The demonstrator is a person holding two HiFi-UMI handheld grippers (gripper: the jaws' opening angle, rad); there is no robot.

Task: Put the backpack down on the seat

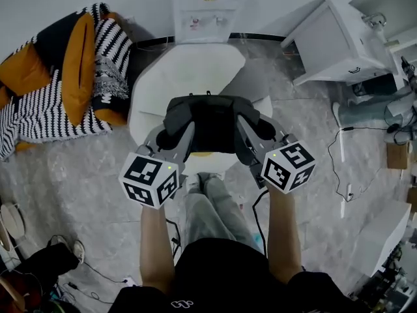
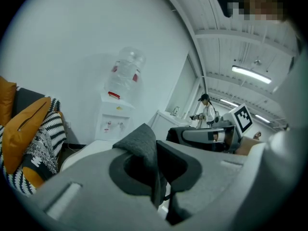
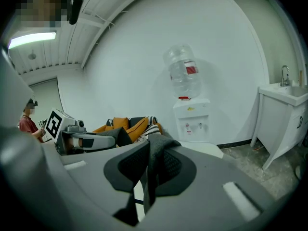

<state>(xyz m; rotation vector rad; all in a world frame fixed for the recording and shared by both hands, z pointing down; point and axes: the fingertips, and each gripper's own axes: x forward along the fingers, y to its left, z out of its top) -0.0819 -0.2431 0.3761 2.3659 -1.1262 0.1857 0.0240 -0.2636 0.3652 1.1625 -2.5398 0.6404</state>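
Note:
A dark grey backpack (image 1: pixel 212 124) hangs between my two grippers, above the front part of a white seat (image 1: pixel 189 70). My left gripper (image 1: pixel 171 135) is shut on a grey strap (image 2: pixel 143 146) at the pack's left side. My right gripper (image 1: pixel 251 135) is shut on the strap (image 3: pixel 156 160) at its right side. In the left gripper view the strap runs down between the dark pads of the left gripper (image 2: pixel 154 172), and the right gripper (image 2: pixel 211 136) shows beyond. The right gripper (image 3: pixel 149 170) likewise pinches a fold of fabric, with the left gripper (image 3: pixel 82 141) in the background.
A water dispenser (image 1: pixel 207 8) stands against the wall behind the seat. A sofa with a striped blanket and orange cushions (image 1: pixel 65 77) is at the left, and a white cabinet (image 1: pixel 339 44) at the right. Cables (image 1: pixel 339 168) trail on the floor. Another person (image 2: pixel 208 110) stands far off.

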